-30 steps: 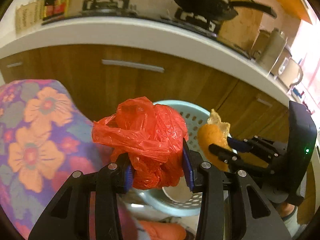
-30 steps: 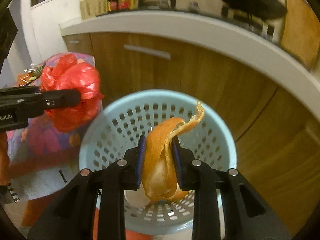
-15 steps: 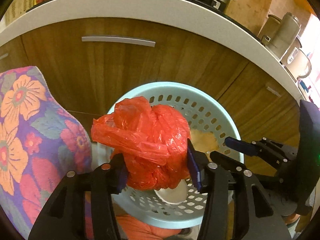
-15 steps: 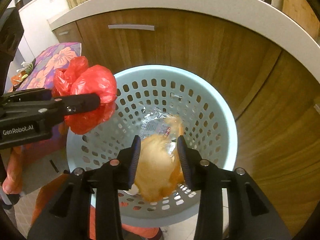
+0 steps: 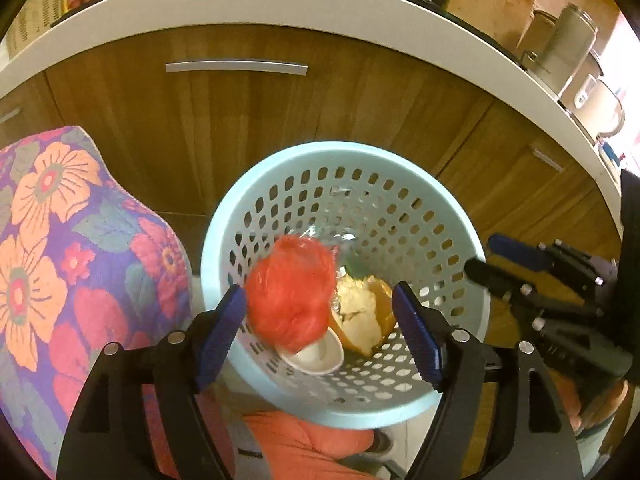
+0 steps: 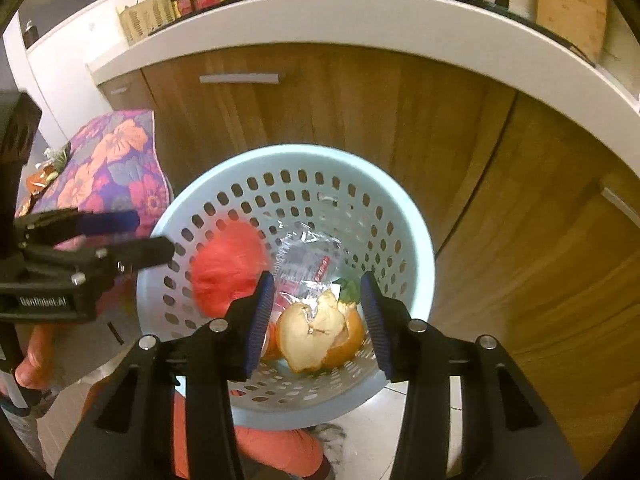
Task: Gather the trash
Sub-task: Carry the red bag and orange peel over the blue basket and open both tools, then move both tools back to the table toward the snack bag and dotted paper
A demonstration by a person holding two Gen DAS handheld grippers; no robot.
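Note:
A light blue perforated basket (image 5: pixel 452 236) stands on the floor below both grippers; it also shows in the right wrist view (image 6: pixel 404 216). My left gripper (image 5: pixel 320 320) is open above it. A crumpled red plastic bag (image 5: pixel 292 292), blurred, is inside the basket between the open jaws and untouched by them; it also shows in the right wrist view (image 6: pixel 224 268). My right gripper (image 6: pixel 318 312) is open and empty. The orange peel (image 6: pixel 316 332) lies in the basket bottom beside a clear wrapper (image 6: pixel 308 260). The peel (image 5: pixel 360 312) and a white cup (image 5: pixel 320 356) show in the left wrist view.
Wooden cabinet fronts (image 5: pixel 248 120) under a white countertop (image 5: pixel 280 4) stand right behind the basket. A floral cushion (image 5: pixel 52 240) sits to the left of it. The right gripper (image 5: pixel 532 276) is at the right of the left wrist view.
My left gripper opened and let the red bag drop into the basket. My right gripper opened wider, and the orange peel came to rest on the basket bottom.

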